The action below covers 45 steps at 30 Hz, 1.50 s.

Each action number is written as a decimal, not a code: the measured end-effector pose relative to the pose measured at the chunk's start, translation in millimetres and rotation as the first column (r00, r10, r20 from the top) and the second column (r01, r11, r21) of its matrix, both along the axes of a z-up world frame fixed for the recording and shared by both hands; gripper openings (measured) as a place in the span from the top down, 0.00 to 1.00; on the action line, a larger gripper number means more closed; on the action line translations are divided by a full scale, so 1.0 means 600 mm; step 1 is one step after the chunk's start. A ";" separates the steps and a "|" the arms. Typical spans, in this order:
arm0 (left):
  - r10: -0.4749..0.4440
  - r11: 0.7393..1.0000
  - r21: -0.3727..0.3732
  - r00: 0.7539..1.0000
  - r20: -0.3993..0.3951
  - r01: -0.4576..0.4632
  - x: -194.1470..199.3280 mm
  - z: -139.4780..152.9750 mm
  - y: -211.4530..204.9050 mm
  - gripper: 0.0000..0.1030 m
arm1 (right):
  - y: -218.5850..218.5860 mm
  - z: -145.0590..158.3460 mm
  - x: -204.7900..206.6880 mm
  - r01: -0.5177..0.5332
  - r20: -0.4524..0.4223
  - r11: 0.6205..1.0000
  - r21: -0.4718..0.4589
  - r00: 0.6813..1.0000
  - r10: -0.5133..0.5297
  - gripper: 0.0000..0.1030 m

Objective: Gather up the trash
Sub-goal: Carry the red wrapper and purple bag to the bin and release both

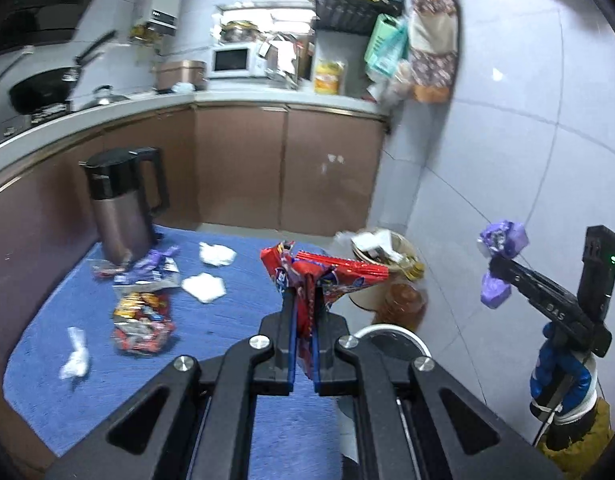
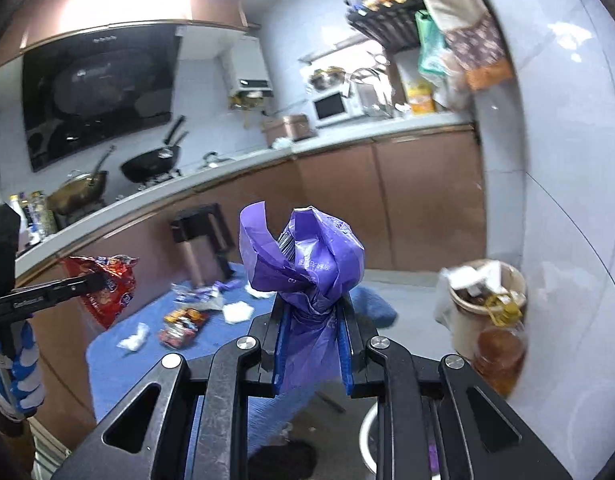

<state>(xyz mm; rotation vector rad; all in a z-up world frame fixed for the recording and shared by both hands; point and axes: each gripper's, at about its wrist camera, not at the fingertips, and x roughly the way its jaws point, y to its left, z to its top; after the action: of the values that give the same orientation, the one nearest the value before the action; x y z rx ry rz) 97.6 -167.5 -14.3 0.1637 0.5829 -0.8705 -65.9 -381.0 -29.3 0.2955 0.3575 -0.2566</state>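
My left gripper [image 1: 305,300] is shut on a red snack wrapper [image 1: 331,274] held in the air over the blue mat [image 1: 243,320]. In the right wrist view the same gripper [image 2: 97,280] shows at the left with the red wrapper [image 2: 107,292] hanging from it. My right gripper [image 2: 311,316] is shut on a crumpled purple plastic wrapper [image 2: 307,256]. It also appears at the right of the left wrist view [image 1: 497,270], with the purple wrapper [image 1: 503,238] bulging above and below the fingers. A full beige trash bin [image 1: 403,246] [image 2: 467,320] stands by the wall beyond both.
White tissues [image 1: 203,286], snack wrappers [image 1: 143,320] and purple scraps [image 1: 151,266] lie on the mat beside a steel kettle [image 1: 123,208]. An oil bottle [image 2: 499,356] stands against the bin. Brown cabinets [image 1: 283,168] run behind; the tiled wall [image 1: 507,160] is at the right.
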 end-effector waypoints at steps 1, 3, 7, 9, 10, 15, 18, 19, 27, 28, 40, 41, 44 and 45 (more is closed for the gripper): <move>-0.015 1.000 0.007 1.000 -0.008 0.015 -0.002 -0.008 -0.014 0.95 | -0.011 -0.014 0.002 0.021 -0.022 1.000 0.007 1.000 -0.021 0.79; -0.068 0.997 0.033 0.997 -0.047 0.070 0.005 -0.037 -0.063 0.95 | -0.029 -0.041 0.007 0.053 -0.066 0.998 0.019 0.996 -0.052 0.79; -0.139 0.984 0.098 0.984 -0.115 0.150 0.013 -0.103 -0.148 0.95 | -0.077 -0.125 0.027 0.117 -0.191 0.990 0.075 0.976 -0.101 0.79; -0.180 0.970 0.130 0.968 -0.176 0.204 0.019 -0.147 -0.199 0.95 | -0.101 -0.166 0.037 0.147 -0.250 0.985 0.095 0.961 -0.119 0.79; -0.191 0.966 0.139 0.962 -0.193 0.220 0.021 -0.160 -0.214 0.95 | -0.116 -0.190 0.043 0.167 -0.287 0.980 0.108 0.949 -0.130 0.79; -0.247 0.922 0.225 0.927 -0.281 0.314 0.019 -0.250 -0.318 0.95 | -0.170 -0.282 0.055 0.248 -0.400 0.955 0.162 0.901 -0.166 0.78; -0.262 0.900 0.262 0.913 -0.313 0.348 0.015 -0.288 -0.366 0.95 | -0.195 -0.322 0.053 0.287 -0.445 0.940 0.185 0.877 -0.181 0.76; -0.264 0.896 0.268 0.910 -0.320 0.355 0.015 -0.297 -0.374 0.95 | -0.205 -0.337 0.053 0.301 -0.462 0.934 0.194 0.868 -0.184 0.76; -0.278 0.866 0.300 0.883 -0.378 0.401 0.013 -0.359 -0.457 0.92 | -0.241 -0.409 0.054 0.346 -0.536 0.909 0.230 0.825 -0.179 0.75; -0.277 0.866 0.299 0.882 -0.382 0.401 0.014 -0.360 -0.461 0.92 | -0.246 -0.413 0.056 0.350 -0.541 0.907 0.233 0.822 -0.178 0.74; -0.274 0.887 0.233 0.861 -0.428 0.399 0.018 -0.341 -0.452 0.66 | -0.255 -0.415 0.039 0.411 -0.568 0.888 0.206 0.789 -0.233 0.57; -0.274 0.892 0.224 0.864 -0.422 0.392 0.018 -0.332 -0.444 0.66 | -0.253 -0.410 0.038 0.410 -0.564 0.890 0.200 0.791 -0.238 0.57; -0.272 0.905 0.205 0.877 -0.397 0.373 0.019 -0.309 -0.426 0.66 | -0.240 -0.387 0.039 0.400 -0.546 0.899 0.179 0.800 -0.248 0.57; -0.269 0.912 0.192 0.882 -0.387 0.363 0.019 -0.297 -0.414 0.66 | -0.235 -0.379 0.040 0.394 -0.540 0.903 0.172 0.804 -0.248 0.57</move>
<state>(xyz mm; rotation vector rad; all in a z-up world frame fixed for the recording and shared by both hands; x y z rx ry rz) 108.9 -416.1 -192.6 0.3545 1.0308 -1.1546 -42.0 -521.9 -256.5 0.5721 0.8767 -0.6346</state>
